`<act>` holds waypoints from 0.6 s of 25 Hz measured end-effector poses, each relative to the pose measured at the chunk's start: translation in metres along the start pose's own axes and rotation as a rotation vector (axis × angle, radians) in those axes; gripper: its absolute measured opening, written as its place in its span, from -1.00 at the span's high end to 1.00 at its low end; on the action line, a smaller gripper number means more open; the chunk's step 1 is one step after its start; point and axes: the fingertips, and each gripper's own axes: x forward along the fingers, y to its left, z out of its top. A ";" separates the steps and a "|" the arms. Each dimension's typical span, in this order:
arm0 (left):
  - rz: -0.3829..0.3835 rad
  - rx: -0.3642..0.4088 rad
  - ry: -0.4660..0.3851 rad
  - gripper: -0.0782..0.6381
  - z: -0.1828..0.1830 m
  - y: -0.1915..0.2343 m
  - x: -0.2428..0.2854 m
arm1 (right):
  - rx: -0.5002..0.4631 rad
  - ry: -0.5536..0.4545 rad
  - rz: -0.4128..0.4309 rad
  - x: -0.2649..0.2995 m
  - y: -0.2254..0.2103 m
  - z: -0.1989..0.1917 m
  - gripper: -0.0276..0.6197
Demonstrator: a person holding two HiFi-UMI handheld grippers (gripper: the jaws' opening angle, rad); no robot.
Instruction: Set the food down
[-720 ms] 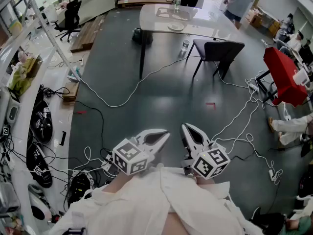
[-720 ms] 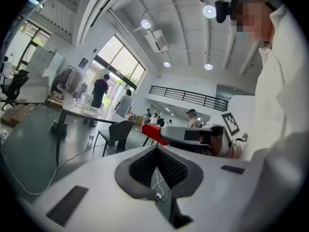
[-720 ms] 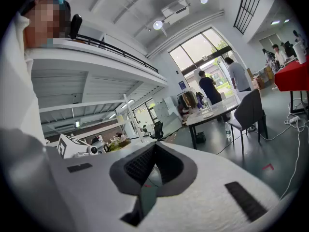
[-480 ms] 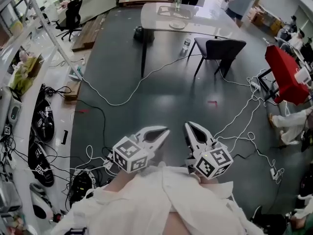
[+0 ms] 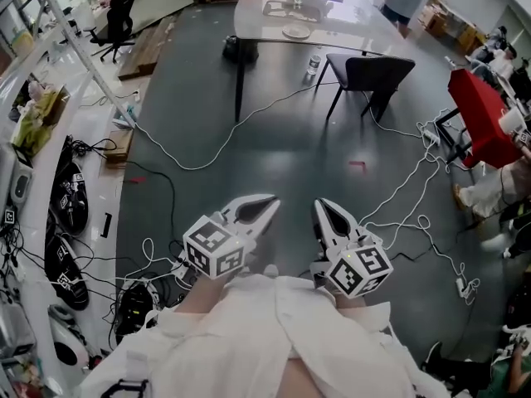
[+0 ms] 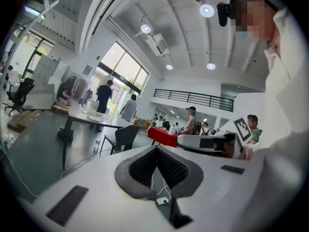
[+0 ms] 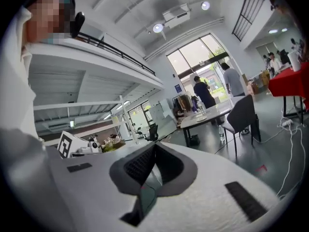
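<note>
A: Left gripper [image 5: 267, 204]?
B: Jaws pressed together, nothing between them. Right gripper [image 5: 320, 207] likewise, just beside it, both above the person's white sleeves [image 5: 274, 330].
A: The food?
B: Cannot be made out. A plate [image 5: 296, 31] lies on the far table [image 5: 348, 33], beyond the chair [image 5: 373, 71].

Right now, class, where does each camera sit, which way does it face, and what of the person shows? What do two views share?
Head view: on the head, facing steeply down at the floor; white coat, left gripper, right gripper show.
Left gripper view: on that gripper, along its closed jaws toward the table; coat at right.
Right gripper view: likewise, along closed jaws; coat at left.
Shared: both see the table and chair.
</note>
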 end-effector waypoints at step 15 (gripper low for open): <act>-0.020 -0.037 0.141 0.73 -0.054 -0.034 0.036 | 0.043 0.036 0.099 -0.016 -0.011 -0.028 0.91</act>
